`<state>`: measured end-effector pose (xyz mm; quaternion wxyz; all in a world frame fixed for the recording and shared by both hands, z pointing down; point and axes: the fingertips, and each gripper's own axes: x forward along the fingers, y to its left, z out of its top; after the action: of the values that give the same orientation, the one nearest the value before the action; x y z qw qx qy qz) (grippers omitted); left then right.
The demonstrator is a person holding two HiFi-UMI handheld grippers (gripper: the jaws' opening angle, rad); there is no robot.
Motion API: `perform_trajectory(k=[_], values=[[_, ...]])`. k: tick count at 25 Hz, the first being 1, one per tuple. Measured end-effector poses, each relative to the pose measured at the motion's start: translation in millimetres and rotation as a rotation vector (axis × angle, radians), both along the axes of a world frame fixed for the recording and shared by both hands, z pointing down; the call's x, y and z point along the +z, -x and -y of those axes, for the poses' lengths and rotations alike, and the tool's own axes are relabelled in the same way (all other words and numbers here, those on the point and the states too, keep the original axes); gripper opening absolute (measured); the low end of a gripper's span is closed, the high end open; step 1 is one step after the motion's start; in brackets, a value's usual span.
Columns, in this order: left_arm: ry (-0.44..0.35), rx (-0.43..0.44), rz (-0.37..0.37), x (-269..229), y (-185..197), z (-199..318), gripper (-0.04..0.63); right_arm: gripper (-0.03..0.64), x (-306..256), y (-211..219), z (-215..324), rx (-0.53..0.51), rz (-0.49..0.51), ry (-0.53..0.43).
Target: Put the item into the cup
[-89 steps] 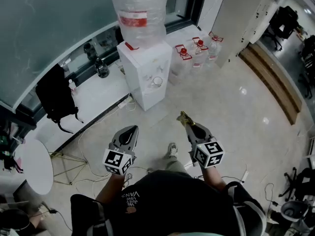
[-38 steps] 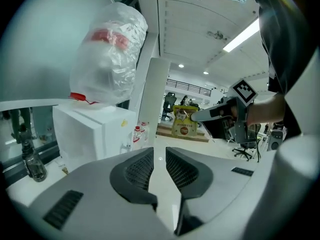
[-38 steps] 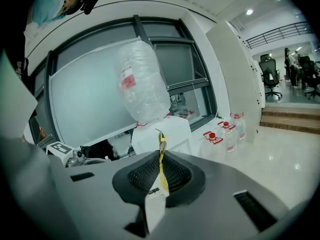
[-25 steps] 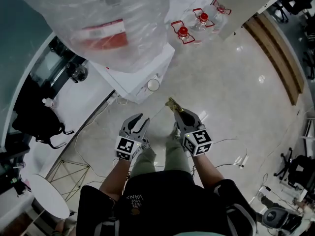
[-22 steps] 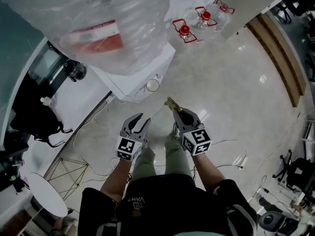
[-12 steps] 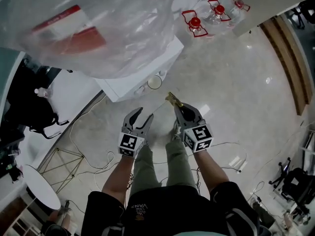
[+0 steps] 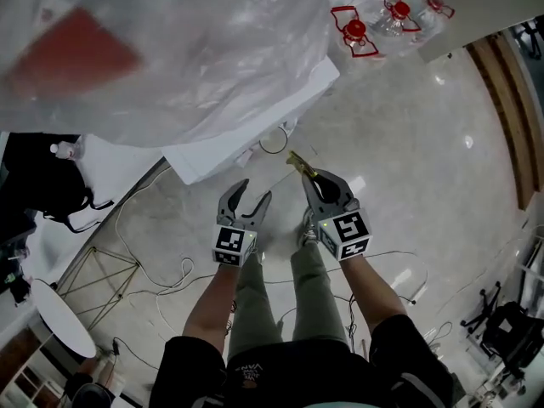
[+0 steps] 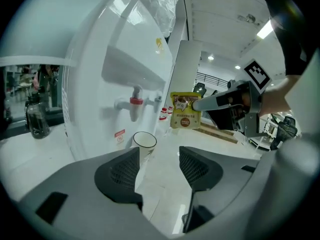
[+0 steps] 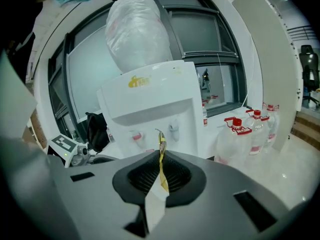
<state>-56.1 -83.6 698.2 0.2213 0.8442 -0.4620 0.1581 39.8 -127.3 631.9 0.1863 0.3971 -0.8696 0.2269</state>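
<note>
A white paper cup point(image 7: 274, 140) stands in the water dispenser's tap recess; it also shows as the cup point(image 8: 144, 143) under the red tap. My right gripper point(image 7: 311, 178) is shut on a yellow sachet point(image 7: 298, 162), which pokes out ahead of its jaws, short of the cup. The left gripper view has the sachet point(image 8: 185, 110) face-on; the right gripper view has the sachet point(image 9: 161, 159) edge-on between the pads. My left gripper point(image 7: 254, 191) hovers left of the right one. Its jaws are opening, with nothing between them.
The white water dispenser point(image 7: 255, 121) carries a big clear bottle point(image 7: 170, 49) that fills the top of the head view. Spare red-capped bottles point(image 7: 387, 19) stand on the floor behind. Cables point(image 7: 161, 253) trail over the tiles; a black bag point(image 7: 42, 185) lies left.
Both grippers and the head have come closer to the dispenser. The left gripper's jaws have spread apart. The right gripper has kept its hold on the sachet.
</note>
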Motion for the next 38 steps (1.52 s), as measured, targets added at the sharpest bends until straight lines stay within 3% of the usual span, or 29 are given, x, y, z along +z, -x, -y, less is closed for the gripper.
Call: perform_trajectory(k=[8, 25, 38], values=[[-0.022, -0.06, 0.054, 41, -10, 20, 0.291, 0.051, 22, 13, 21, -0.058, 0.005, -0.051], [-0.012, -0.162, 0.08, 92, -34, 65, 0.307, 0.051, 48, 40, 60, -0.321, -0.084, -0.164], [-0.012, -0.171, 0.111, 101, -37, 85, 0.311, 0.051, 79, 48, 71, -0.448, -0.173, -0.146]])
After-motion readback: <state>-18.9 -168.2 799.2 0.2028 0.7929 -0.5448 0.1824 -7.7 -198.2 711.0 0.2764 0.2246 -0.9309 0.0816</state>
